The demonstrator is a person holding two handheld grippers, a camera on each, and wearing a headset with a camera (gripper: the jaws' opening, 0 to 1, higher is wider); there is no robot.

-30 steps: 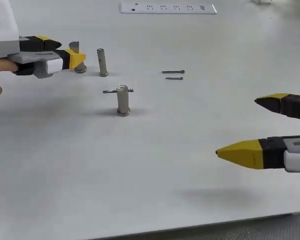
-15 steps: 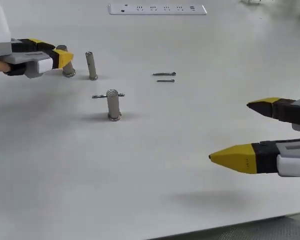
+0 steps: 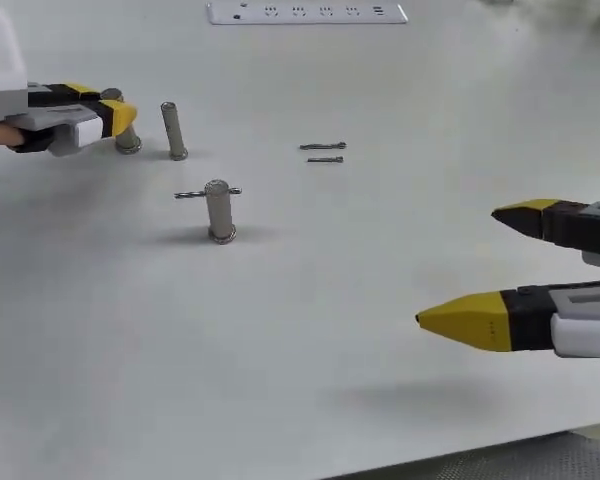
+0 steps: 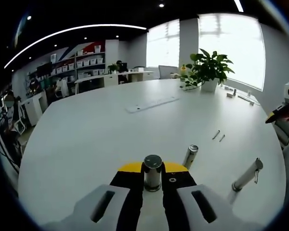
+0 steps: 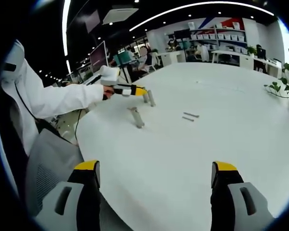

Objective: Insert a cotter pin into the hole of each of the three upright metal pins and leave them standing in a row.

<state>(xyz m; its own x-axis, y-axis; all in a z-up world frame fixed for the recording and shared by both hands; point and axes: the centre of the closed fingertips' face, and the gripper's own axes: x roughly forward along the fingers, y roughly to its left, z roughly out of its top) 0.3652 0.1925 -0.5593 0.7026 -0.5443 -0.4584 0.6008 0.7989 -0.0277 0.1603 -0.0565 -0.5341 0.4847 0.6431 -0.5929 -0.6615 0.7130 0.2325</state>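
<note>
My left gripper (image 3: 126, 117) (image 4: 152, 169) is at the far left, shut on an upright metal pin (image 3: 128, 141) (image 4: 152, 174). A second bare pin (image 3: 173, 131) (image 4: 190, 156) stands just right of it. Nearer to me stands a third pin (image 3: 219, 211) (image 4: 246, 175) with a cotter pin (image 3: 207, 192) through its top. Two loose cotter pins (image 3: 323, 146) (image 3: 325, 159) lie side by side to the right. My right gripper (image 3: 458, 265) (image 5: 155, 166) hovers open at the near right, with nothing between its fingers.
A white power strip (image 3: 306, 13) lies at the table's far edge. The table's front edge (image 3: 460, 455) runs just below my right gripper. A person's white sleeve (image 5: 53, 98) reaches in on the left side. A potted plant (image 4: 206, 72) stands far off.
</note>
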